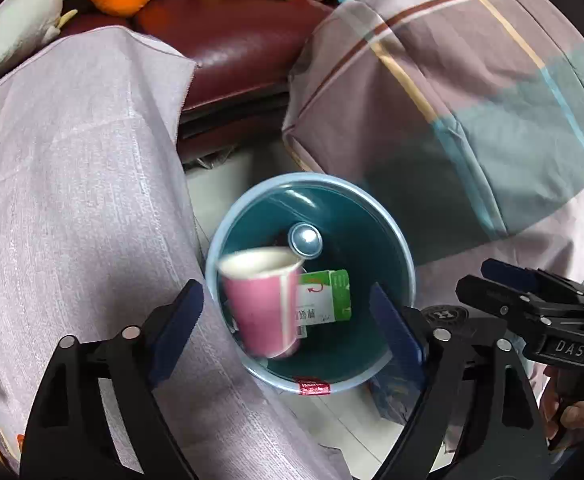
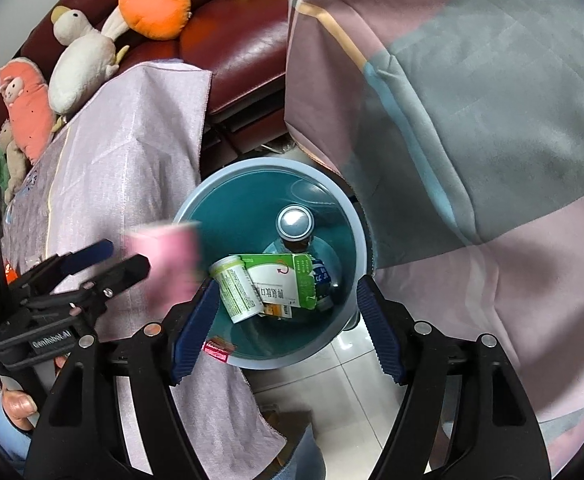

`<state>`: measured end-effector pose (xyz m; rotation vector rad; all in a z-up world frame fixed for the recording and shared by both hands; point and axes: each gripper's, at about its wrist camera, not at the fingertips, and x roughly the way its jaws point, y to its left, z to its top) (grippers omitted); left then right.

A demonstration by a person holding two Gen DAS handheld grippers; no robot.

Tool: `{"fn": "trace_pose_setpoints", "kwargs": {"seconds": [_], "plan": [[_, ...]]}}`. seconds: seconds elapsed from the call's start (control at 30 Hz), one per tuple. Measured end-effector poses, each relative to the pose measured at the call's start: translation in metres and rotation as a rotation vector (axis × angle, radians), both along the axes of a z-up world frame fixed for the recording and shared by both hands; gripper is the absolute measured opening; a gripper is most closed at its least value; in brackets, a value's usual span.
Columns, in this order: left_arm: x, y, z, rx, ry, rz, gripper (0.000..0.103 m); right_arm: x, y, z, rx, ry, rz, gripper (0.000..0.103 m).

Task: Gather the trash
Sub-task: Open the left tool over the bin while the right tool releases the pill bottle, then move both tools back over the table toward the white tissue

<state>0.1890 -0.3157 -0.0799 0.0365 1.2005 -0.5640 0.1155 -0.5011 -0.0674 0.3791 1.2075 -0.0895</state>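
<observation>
Seemingly loose, pink cup (image 1: 261,304) between spread left-gripper (image 1: 288,320) jaws.

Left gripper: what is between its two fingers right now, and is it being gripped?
In the left wrist view, a pink paper cup sits blurred between the open left gripper, clear of both pads, over the teal bin.

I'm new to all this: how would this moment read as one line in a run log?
step: dropping cup | left gripper: open | pink paper cup: blurred, over teal bin | right gripper: open, empty | bin holds: green carton, bottles
</observation>
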Motion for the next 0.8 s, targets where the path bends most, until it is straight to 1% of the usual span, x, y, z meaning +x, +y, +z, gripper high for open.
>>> {"fn": "trace_pose_setpoints", "kwargs": {"seconds": [0.3, 0.33, 0.37, 0.53, 0.57, 0.8], "plan": [[-0.005, 0.02, -0.005, -0.02, 0.034, 0.013, 0.088, 0.006, 0.006, -0.006, -0.008, 0.034, 0.002, 0.068], [-0.006, 0.024, -0.004, -0.022, 0.033, 0.016, 0.088, 0.006, 0.007, -0.006, -0.009, 0.036, 0.003, 0.069], [-0.007, 0.027, -0.003, -0.025, 0.032, 0.018, 0.088, 0.006, 0.008, -0.006, -0.011, 0.039, 0.003, 0.072], [-0.01, 0.045, 0.007, -0.048, 0.028, 0.045, 0.091, 0.005, 0.02, 0.003, -0.022, 0.042, 0.015, 0.074], [-0.011, 0.048, 0.008, -0.051, 0.028, 0.049, 0.091, 0.004, 0.022, 0.005, -0.024, 0.04, 0.017, 0.075], [-0.027, 0.09, 0.026, -0.076, 0.006, 0.086, 0.091, -0.004, 0.053, 0.026, -0.042, 0.02, 0.046, 0.076]]}}
